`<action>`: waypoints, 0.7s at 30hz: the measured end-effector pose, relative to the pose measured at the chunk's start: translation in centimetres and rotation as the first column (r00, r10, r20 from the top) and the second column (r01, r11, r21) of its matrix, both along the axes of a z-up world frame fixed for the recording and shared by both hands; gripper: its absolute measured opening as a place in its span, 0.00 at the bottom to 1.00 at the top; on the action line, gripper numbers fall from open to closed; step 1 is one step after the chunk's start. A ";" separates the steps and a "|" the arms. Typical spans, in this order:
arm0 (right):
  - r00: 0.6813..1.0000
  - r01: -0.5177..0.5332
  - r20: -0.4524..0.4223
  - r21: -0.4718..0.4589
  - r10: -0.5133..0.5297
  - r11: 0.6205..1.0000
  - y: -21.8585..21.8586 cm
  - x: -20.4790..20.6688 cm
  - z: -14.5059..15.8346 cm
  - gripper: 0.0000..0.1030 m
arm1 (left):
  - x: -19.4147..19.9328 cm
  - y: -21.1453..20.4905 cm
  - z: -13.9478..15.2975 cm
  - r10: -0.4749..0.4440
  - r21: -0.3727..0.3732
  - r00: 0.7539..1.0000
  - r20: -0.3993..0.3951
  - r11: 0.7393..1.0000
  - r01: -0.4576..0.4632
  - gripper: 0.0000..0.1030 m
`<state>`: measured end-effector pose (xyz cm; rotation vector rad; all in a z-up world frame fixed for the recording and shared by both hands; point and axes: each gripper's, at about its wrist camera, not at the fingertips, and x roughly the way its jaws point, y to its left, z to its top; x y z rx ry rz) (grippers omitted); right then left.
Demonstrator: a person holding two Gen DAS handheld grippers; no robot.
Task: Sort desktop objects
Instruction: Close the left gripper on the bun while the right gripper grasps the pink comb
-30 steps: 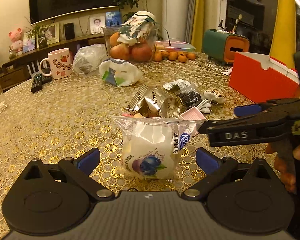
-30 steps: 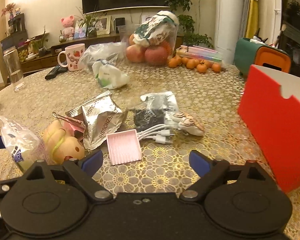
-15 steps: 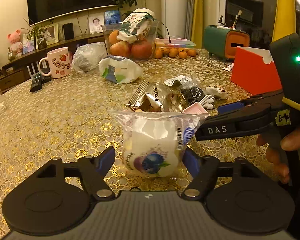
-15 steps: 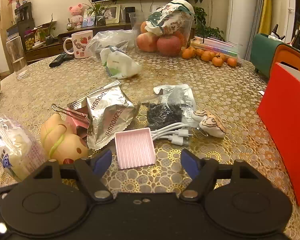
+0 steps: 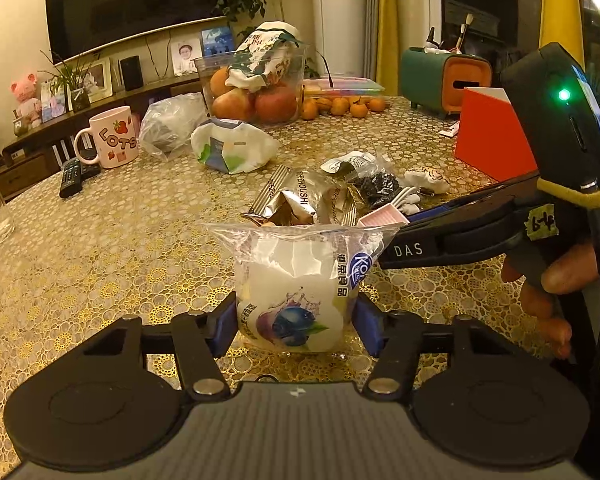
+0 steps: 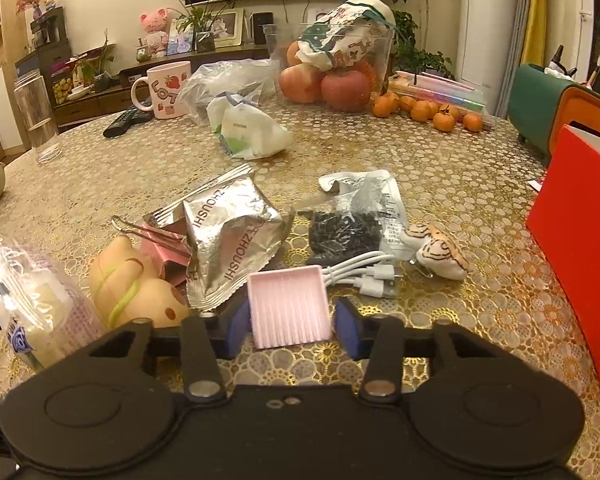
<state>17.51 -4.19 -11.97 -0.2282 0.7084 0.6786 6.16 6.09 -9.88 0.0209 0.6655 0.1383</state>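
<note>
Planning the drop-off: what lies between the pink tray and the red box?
In the right wrist view, white cables and a small plush toy lie between the pink tray and red box.

The snack bag (image 5: 300,280) between the left tongs (image 5: 296,324) is clear, shiny plastic with crinkles. The pads (image 5: 224,326) look like smooth blue rubber on matt black plastic arms. Between the right tongs (image 6: 288,326) sits a pink ribbed plastic tray (image 6: 286,306). Just past it lies a crumpled, shiny foil packet (image 6: 228,236). The counter (image 6: 460,184) wears a bumpy gold lace cloth.

Television (image 5: 136,0), pink pig figurine (image 6: 155,26)
</note>
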 end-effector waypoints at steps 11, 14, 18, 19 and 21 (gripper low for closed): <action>0.999 0.034 -0.018 0.051 -0.033 0.998 -1.8 -0.6 1.2 0.40 | -0.2 -0.2 0.8 0.007 -0.018 1.000 -0.010 1.000 -0.007 0.51; 0.999 0.051 -0.022 0.057 -0.049 0.997 -2.9 -1.0 1.8 0.40 | -0.5 -0.7 1.4 0.001 -0.011 1.000 -0.004 1.000 -0.001 0.51; 0.997 0.076 -0.028 0.074 -0.074 0.994 -4.4 -1.7 3.0 0.40 | -0.9 -1.4 2.4 -0.008 -0.009 1.000 0.009 1.000 0.008 0.51; 0.997 0.080 -0.026 0.079 -0.078 0.994 -4.7 -1.9 3.4 0.40 | -1.0 -1.6 2.7 -0.012 -0.009 1.000 0.013 1.000 0.012 0.51; 0.996 0.084 -0.020 0.091 -0.082 0.992 -5.6 -2.4 4.3 0.40 | -1.2 -2.1 3.4 -0.021 -0.006 1.000 0.019 1.000 0.021 0.51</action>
